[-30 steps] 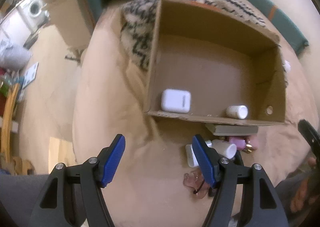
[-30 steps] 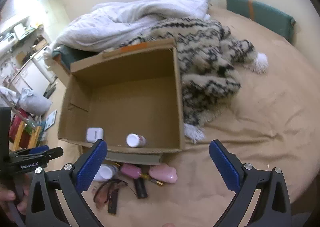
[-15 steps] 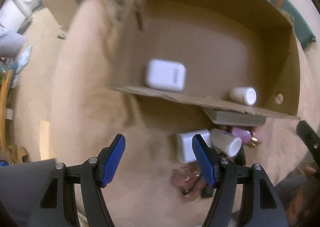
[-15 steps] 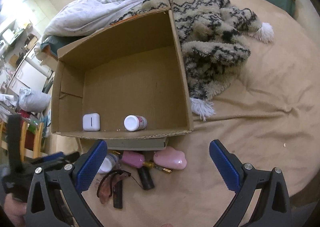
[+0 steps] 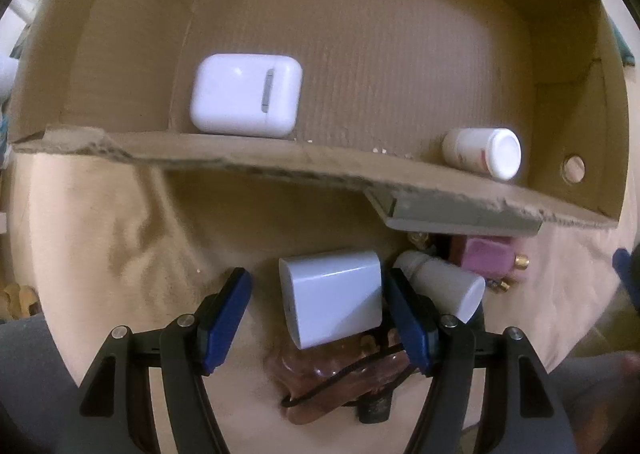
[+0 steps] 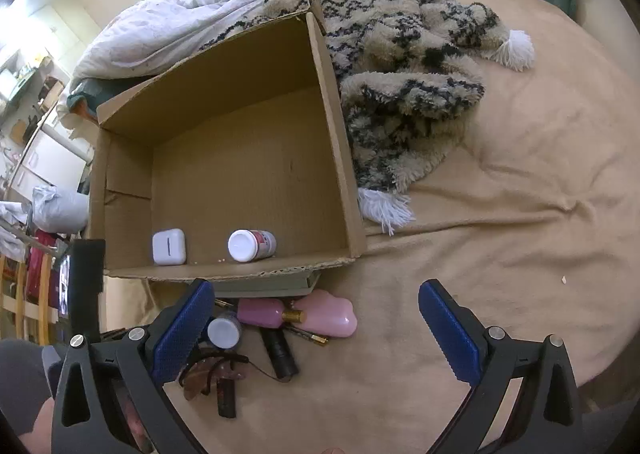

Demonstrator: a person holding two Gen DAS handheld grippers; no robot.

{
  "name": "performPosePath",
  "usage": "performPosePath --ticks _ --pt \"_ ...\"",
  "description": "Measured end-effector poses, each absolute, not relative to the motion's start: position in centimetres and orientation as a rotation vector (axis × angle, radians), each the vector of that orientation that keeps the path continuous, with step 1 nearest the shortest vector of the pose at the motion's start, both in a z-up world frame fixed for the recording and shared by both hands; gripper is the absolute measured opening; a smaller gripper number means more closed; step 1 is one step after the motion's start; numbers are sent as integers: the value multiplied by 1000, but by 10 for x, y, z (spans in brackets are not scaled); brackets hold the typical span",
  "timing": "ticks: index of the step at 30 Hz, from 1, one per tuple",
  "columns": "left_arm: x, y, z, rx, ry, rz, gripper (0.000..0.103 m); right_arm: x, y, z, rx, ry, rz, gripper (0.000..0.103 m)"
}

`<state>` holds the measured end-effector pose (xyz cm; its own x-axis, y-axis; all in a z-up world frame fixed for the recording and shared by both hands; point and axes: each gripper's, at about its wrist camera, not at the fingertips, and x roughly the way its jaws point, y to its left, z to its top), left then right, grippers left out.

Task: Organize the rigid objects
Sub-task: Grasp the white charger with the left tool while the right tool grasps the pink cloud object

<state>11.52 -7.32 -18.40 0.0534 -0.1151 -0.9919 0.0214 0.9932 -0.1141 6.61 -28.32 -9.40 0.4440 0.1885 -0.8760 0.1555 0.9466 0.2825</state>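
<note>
Left gripper (image 5: 316, 314), seen through its own wrist camera, points steeply down over the beige bedspread (image 5: 100, 238) with its blue pads (image 5: 226, 316) partway apart, and they have just been closing. A white rectangular block (image 5: 332, 298) lies between them: the right pad sits against or just beside its right edge, while a clear gap remains at the left pad, so nothing is clamped. Under the block lie pinkish tinted glasses (image 5: 344, 374). Just right of the right pad rests a small white bottle (image 5: 440, 286), with a pink bottle (image 5: 486, 258) beyond it. Above stands the cardboard box (image 5: 280, 166), holding a white earbud case (image 5: 246, 94) and a white pill bottle (image 5: 482, 152) on its side.

Right gripper (image 6: 316, 330), in its own view, tilts downward with its fingers spread wide and nothing between them but bedspread and clutter. Below the box's near wall (image 6: 224, 274) lie the pink bottle (image 6: 260, 312), a pink cloud-shaped object (image 6: 332, 314), a dark cylinder (image 6: 280, 354), the white bottle's cap (image 6: 224, 330) and the glasses (image 6: 208, 374). Inside the box sit the earbud case (image 6: 169, 246) and pill bottle (image 6: 252, 245). A patterned shaggy throw (image 6: 400, 86) lies beside the box.
</note>
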Motion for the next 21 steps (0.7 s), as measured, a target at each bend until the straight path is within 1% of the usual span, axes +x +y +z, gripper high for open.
performPosePath --ticks 1,2,3,6,10,11,12,13,14,17,21 --pt "115 -74 -182 -82 1506 -120 49 67 -283 -95 346 1120 24 103" --pt "115 -75 -180 -94 1508 -138 45 67 -283 -96 351 1126 29 103" --pt "114 -76 -177 -82 1504 -136 43 68 -284 -98 361 1135 33 103" --pt "113 -72 -171 -49 1494 -129 39 72 -290 -109 429 1195 46 103" --pt "112 -50 -162 -5 1466 -34 38 73 -303 -132 501 1294 9 103" --pt "112 -45 -162 -16 1471 -24 38 74 -306 -140 523 1325 3 99" --pt "110 -37 -164 -48 1487 -26 38 75 -307 -147 527 1355 -9 92" --pt "108 -31 -165 -70 1495 -30 38 75 -308 -153 512 1383 -29 78" --pt "107 -30 -165 -72 1493 -31 38 76 -306 -158 485 1408 -50 72" --pt "103 -34 -166 -49 1479 -29 39 81 -294 -168 407 1456 -50 68" --pt "101 -44 -169 -19 1469 -21 39 90 -280 -167 388 1434 -14 68"
